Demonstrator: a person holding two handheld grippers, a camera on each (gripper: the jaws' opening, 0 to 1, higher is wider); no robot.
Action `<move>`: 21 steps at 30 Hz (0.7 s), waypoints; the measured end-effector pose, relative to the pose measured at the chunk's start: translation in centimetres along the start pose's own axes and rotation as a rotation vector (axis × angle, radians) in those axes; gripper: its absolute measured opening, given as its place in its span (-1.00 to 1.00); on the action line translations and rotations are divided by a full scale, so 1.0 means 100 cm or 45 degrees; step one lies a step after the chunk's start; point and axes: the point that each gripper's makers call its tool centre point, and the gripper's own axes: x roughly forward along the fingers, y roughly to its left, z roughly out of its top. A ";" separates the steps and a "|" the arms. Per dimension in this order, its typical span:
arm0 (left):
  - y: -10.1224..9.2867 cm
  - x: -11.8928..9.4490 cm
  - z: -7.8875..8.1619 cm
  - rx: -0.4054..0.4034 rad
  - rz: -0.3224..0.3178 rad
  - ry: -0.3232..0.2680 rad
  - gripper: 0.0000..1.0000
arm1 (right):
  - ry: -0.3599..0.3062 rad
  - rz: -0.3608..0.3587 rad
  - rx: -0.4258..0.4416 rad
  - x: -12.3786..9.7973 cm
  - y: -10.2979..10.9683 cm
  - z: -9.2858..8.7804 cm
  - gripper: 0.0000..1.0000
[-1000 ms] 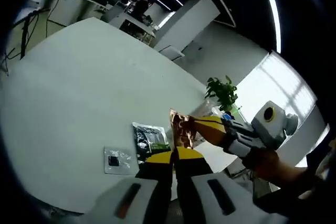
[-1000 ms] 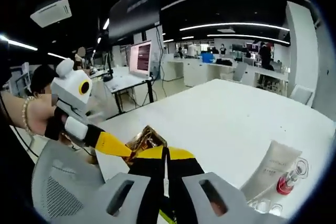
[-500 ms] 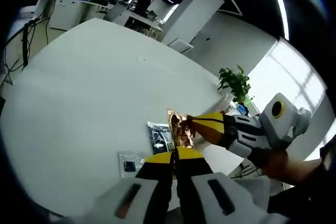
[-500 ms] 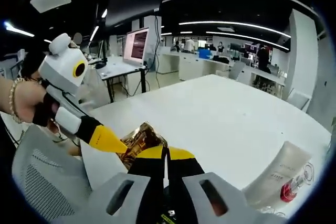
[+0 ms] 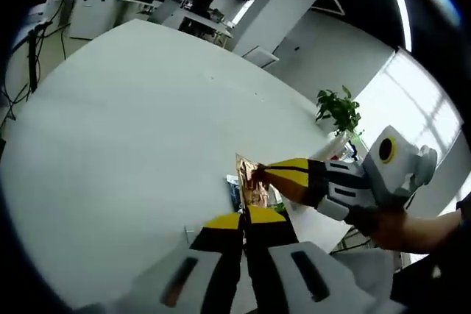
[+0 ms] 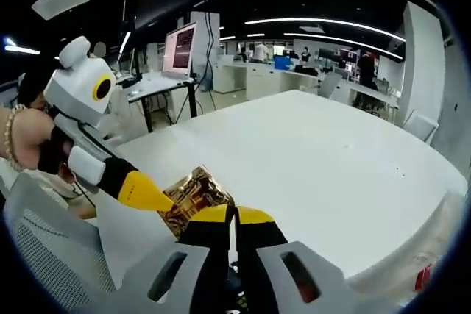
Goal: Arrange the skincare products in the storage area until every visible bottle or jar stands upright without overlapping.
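A crumpled gold foil sachet (image 5: 252,184) is held up over the white table (image 5: 132,130) between both grippers. In the left gripper view my left gripper (image 5: 243,219) is shut on its lower edge, and my right gripper (image 5: 259,173) comes in from the right, shut on its upper edge. In the right gripper view the same gold foil sachet (image 6: 193,193) rises just left of my right gripper (image 6: 232,215), and the left gripper's yellow fingertips (image 6: 140,189) pinch its left side. A dark sachet (image 5: 233,193) lies on the table behind it, mostly hidden.
A pale tube (image 6: 440,234) and a red bottle (image 6: 422,278) sit at the right edge of the right gripper view. A potted plant (image 5: 338,108) stands at the table's far end. A grey mesh chair (image 6: 51,255) is beside the table (image 6: 316,159); a monitor (image 6: 182,49) stands behind.
Both cameras have swung. The table sachets have slipped down behind my left jaws, and the tube and red bottle have slid to the right edge. Both grippers keep hold of the gold sachet.
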 end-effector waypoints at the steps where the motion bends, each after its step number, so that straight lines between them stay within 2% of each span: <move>1: 0.001 0.001 0.000 0.000 0.001 0.002 -1.00 | 0.006 0.000 0.003 0.002 -0.001 -0.002 -0.96; 5: 0.011 0.011 -0.003 -0.012 0.009 0.018 -1.00 | 0.027 0.000 0.012 0.014 -0.004 -0.010 -0.96; 9: 0.031 0.025 -0.007 -0.037 0.018 0.040 -1.00 | 0.062 0.002 0.005 0.024 -0.005 -0.019 -0.96; 16: 0.041 0.033 -0.016 -0.068 0.040 0.086 -1.00 | 0.138 0.011 -0.022 0.040 -0.005 -0.038 -0.96; 21: 0.050 0.046 -0.021 -0.070 0.052 0.111 -1.00 | 0.194 0.020 -0.073 0.051 -0.007 -0.046 -0.96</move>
